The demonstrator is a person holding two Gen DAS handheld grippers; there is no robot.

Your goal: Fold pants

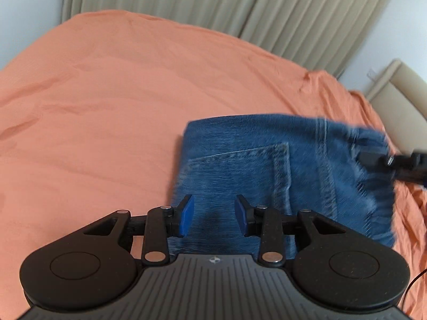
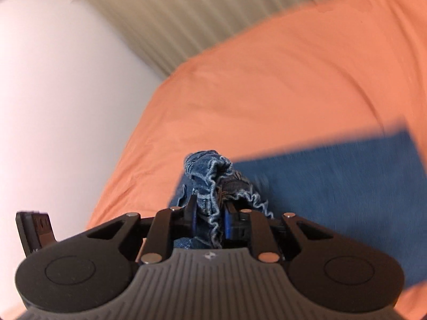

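Blue denim pants [image 1: 280,168] lie folded on an orange bed sheet [image 1: 120,93], back pocket up. My left gripper [image 1: 214,214] is open just above their near edge, blue pads [image 1: 186,216] apart with nothing between them. My right gripper [image 2: 209,217] is shut on a bunched, frayed edge of the pants [image 2: 213,176] and holds it raised. The rest of the pants [image 2: 333,186] spreads flat to its right. The right gripper also shows in the left wrist view [image 1: 365,156] at the pants' far right corner.
The orange sheet [image 2: 267,80] covers the whole bed. Beige curtains [image 1: 213,0] hang behind the bed. A white wall [image 2: 53,93] is at the left of the right wrist view. A beige headboard [image 1: 400,101] stands at the right.
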